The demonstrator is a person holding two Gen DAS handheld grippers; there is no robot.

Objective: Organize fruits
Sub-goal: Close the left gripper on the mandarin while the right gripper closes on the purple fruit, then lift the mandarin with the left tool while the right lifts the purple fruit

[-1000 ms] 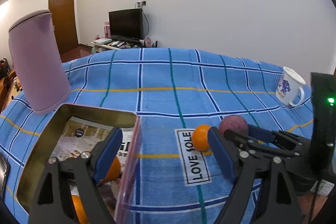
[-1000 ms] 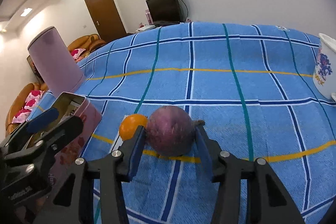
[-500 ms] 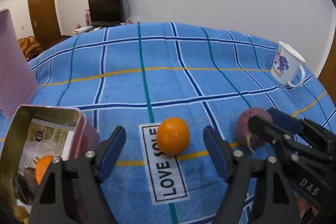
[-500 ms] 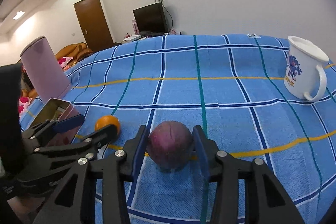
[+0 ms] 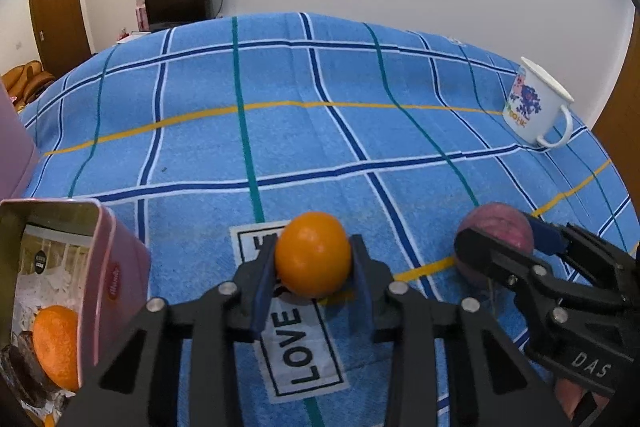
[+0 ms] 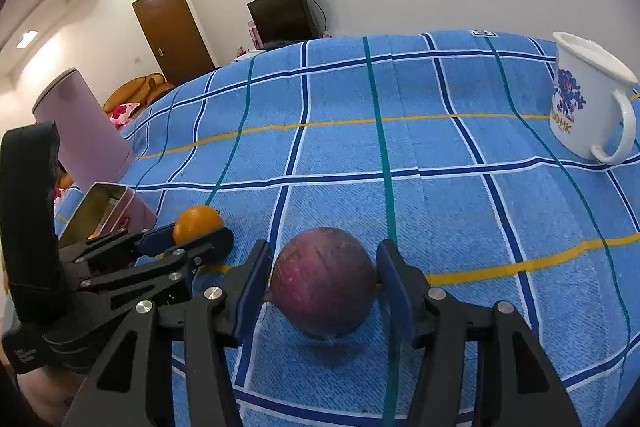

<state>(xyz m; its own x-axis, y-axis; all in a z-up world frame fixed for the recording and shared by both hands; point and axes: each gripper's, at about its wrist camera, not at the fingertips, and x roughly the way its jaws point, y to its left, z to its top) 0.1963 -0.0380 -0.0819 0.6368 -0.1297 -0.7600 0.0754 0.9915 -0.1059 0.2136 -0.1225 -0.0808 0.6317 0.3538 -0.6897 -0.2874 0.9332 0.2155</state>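
My left gripper (image 5: 313, 281) is shut on an orange (image 5: 313, 254) over the "LOVE" label of the blue plaid cloth. It also shows in the right wrist view (image 6: 198, 223). My right gripper (image 6: 323, 291) is shut on a round purple fruit (image 6: 325, 281), which shows in the left wrist view (image 5: 496, 227) to the right of the orange. A pink tin box (image 5: 100, 267) at the left holds another orange (image 5: 56, 345) and a dark fruit.
A white mug (image 5: 534, 107) with a blue print stands at the far right of the cloth. A tall pink cylinder (image 6: 80, 131) stands behind the tin. A TV, a door and a sofa are in the background.
My left gripper swung right from over the tin to the orange and closed on it. My right gripper stays shut on the purple fruit and has lifted slightly.
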